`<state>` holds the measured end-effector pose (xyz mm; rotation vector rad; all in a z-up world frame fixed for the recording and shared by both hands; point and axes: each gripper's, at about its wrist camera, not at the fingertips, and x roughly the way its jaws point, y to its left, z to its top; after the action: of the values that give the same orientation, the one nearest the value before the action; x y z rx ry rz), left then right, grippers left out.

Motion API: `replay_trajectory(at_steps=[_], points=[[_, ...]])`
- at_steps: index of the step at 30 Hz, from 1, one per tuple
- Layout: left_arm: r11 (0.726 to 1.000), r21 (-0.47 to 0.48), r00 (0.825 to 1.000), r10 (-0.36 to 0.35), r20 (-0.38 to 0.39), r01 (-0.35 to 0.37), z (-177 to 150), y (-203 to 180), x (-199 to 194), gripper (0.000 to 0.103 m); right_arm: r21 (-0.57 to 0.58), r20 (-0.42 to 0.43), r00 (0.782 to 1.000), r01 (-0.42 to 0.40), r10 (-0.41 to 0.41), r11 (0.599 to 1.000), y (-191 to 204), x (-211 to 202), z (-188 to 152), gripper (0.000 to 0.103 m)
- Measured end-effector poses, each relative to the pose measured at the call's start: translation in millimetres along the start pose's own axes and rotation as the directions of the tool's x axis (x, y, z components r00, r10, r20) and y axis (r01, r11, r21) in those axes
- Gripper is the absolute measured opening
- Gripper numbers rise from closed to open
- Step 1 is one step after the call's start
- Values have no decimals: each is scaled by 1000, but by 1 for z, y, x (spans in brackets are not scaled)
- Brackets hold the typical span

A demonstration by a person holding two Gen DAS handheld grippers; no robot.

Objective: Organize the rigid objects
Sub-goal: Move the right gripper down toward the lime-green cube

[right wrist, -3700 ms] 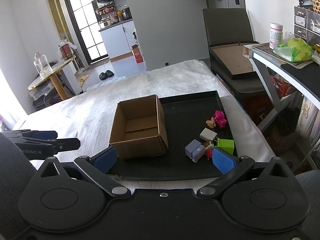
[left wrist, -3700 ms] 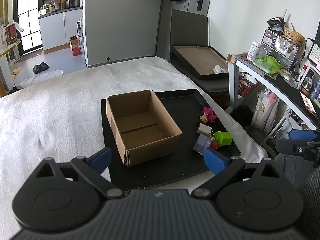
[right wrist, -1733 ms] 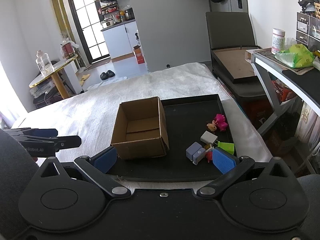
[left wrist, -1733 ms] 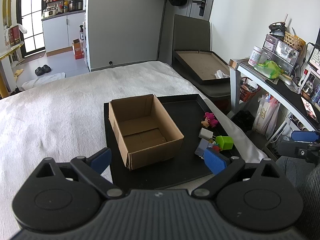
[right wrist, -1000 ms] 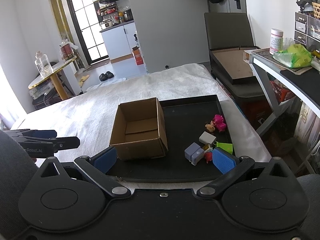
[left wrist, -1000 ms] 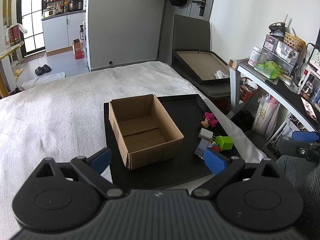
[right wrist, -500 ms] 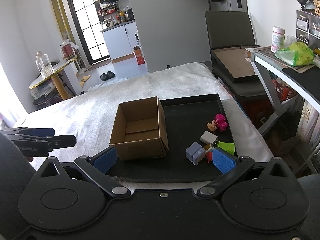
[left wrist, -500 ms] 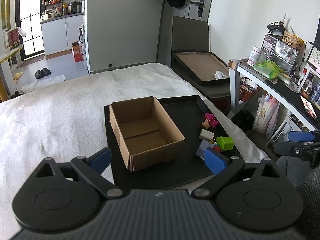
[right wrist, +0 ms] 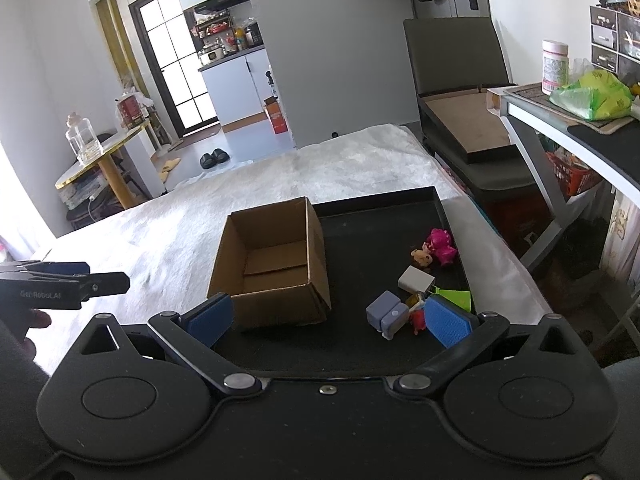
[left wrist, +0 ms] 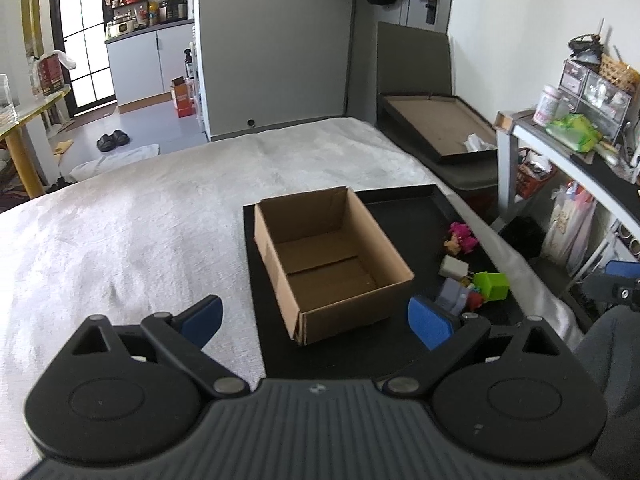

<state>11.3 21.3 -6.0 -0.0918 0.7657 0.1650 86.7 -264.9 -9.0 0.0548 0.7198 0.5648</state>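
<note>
Two grippers are mine, and both stand spread wide with nothing between their blue pads. My left gripper [left wrist: 316, 318] hovers over the near edge of the black tray [left wrist: 404, 202], which lies on a white blanket [left wrist: 152, 216]. Straight ahead of it, just past its fingertips, sits the open cardboard box [left wrist: 332, 260], its inside bare. Ahead and to the right of this gripper, beyond its right pad, the small toys are clustered on the tray: a green block [left wrist: 493, 285], a grey-lilac block [left wrist: 452, 292], a white block [left wrist: 454, 267], a small red piece [left wrist: 474, 300] and, farther off, a pink figure [left wrist: 464, 236] with a small tan figure [left wrist: 451, 245] just beside it.

My right gripper [right wrist: 328, 318] hovers at the same near edge of the tray [right wrist: 380, 200]. The box [right wrist: 276, 268] lies ahead and slightly left of it, just behind its left pad. The toys lie ahead to the right: the grey-lilac block [right wrist: 386, 314] is nearest, just inside the right pad, with the red piece [right wrist: 417, 318] beside it; the white block [right wrist: 416, 279] and the green block [right wrist: 454, 296] are just behind that pad, and the pink figure [right wrist: 440, 246] and tan figure [right wrist: 421, 257] are farther ahead. None of the toys touches either gripper. At the left edge of the right wrist view my left gripper's fingers [right wrist: 80, 280] show over the blanket [right wrist: 160, 240].
</note>
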Motion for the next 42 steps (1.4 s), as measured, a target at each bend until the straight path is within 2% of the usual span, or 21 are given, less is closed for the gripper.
replay_trajectory(at_steps=[22, 36, 42], points=[[996, 4, 994, 91, -55, -90, 11, -12, 38, 99, 62, -19, 1000, -20, 21, 998, -41, 38, 2, 103], [993, 31, 988, 118, -98, -115, 24, -34, 70, 99, 106, -87, 996, -23, 32, 994, -76, 71, 4, 103], [989, 72, 983, 134, -129, -126, 28, -49, 89, 98, 125, -114, 993, -15, 30, 992, -88, 87, 8, 102]])
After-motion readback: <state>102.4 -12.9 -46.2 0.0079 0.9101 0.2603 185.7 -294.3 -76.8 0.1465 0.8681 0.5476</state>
